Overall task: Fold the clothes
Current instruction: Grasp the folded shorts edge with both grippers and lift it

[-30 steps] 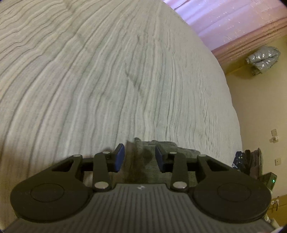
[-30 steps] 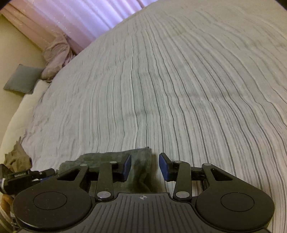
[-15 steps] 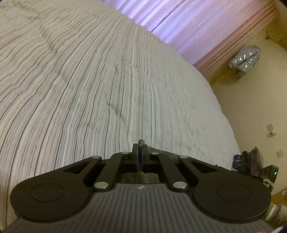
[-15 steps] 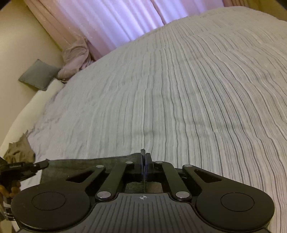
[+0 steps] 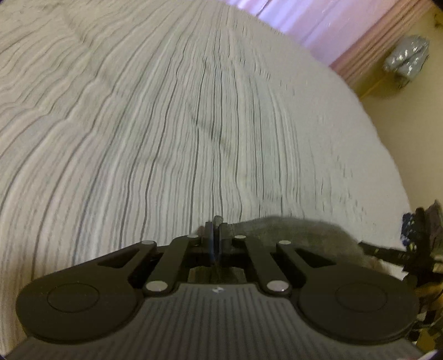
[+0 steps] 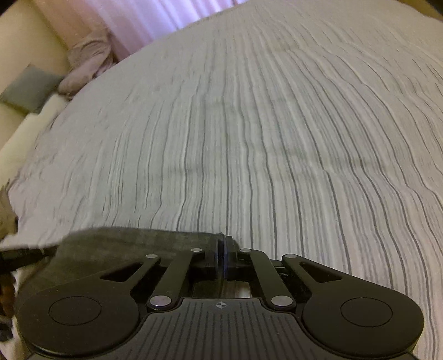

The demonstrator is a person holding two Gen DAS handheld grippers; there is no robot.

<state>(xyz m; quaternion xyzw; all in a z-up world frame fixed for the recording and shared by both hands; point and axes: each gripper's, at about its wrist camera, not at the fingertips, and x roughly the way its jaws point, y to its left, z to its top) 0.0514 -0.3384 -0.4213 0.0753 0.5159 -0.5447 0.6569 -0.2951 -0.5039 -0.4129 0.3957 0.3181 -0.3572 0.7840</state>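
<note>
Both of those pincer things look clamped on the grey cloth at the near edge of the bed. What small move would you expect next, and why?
Probably lifting both together and carrying the edge forward over the bed. The left gripper and right gripper are each shut on a corner of the grey cloth, which stretches between them.

My tongs were matt black plastic, the left gripper (image 5: 215, 232) and right gripper (image 6: 221, 250) alike, with dull silver metal rivets at the linkages and a ribbed grey plastic body. The garment (image 6: 133, 243) was soft, fuzzy dark grey cloth. The bedspread (image 5: 166, 124) was crinkled, matt woven cloth, pale with thin dark stripes. The curtains (image 6: 155, 16) looked sheer and smooth.
</note>
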